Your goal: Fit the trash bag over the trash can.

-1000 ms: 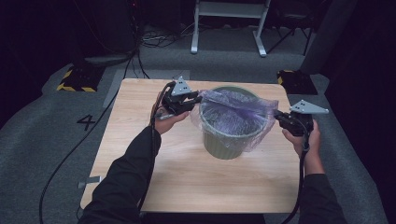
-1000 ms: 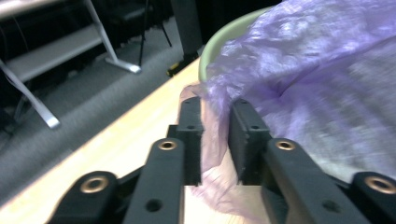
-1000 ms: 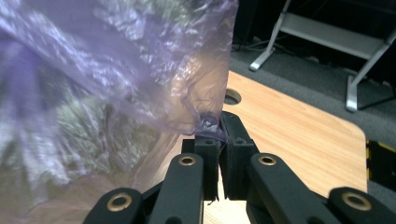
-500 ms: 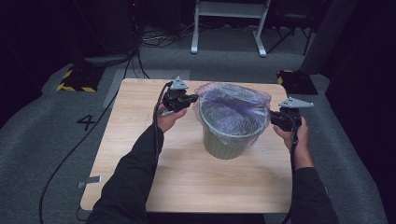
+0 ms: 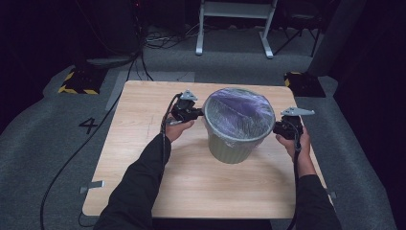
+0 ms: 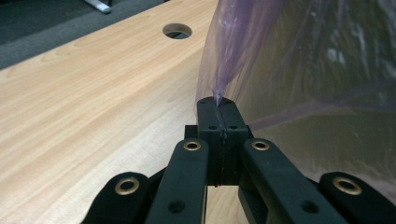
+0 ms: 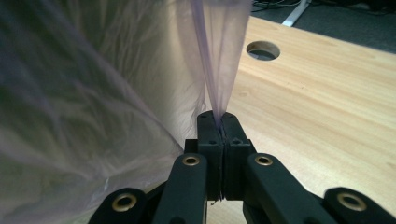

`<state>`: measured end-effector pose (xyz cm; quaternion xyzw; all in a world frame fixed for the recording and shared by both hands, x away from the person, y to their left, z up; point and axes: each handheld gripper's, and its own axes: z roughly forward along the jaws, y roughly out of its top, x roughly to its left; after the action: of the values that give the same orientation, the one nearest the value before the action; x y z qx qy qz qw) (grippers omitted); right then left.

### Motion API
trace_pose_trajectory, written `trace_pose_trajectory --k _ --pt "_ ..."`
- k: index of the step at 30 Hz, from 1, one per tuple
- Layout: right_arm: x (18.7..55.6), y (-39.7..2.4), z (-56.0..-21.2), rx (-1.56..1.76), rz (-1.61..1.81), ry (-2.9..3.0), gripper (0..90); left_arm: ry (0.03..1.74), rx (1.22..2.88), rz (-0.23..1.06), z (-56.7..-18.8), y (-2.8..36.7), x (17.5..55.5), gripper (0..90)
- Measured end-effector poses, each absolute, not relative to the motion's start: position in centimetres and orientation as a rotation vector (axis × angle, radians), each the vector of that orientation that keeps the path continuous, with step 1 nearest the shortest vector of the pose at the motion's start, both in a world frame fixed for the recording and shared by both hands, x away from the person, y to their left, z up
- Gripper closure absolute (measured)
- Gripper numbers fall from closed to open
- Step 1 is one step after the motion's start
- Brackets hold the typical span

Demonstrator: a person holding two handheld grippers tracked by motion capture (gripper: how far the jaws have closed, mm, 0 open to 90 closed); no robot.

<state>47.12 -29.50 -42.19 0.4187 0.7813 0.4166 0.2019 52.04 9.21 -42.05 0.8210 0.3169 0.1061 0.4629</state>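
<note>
Both claws pinch bag film: left gripper [image 6: 218, 105] pressed tight on a fold of the purple bag [image 5: 238, 111], its jaws just finished closing; right gripper [image 7: 218, 119] clamped on the opposite edge. Since a second ago I've brought both hands down, and the bag now stretches over the bin [image 5: 232, 143] rim mid-table [image 5: 143, 143]. Lining looks nearly seated. Only writing: a "4" [image 5: 88, 125] on the floor.
</note>
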Motion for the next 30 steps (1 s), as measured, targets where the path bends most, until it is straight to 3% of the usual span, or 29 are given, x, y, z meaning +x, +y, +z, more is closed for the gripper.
trace_pose_trajectory --k 13,30 --pt "46.9 -29.7 -43.0 1.176 1.157 2.208 89.2 0.774 2.11 0.227 -42.8 9.1 51.7 86.4" --pt "48.9 -28.5 -44.2 1.292 1.132 2.327 86.4 0.775 2.075 0.227 -43.4 8.4 52.1 89.5"
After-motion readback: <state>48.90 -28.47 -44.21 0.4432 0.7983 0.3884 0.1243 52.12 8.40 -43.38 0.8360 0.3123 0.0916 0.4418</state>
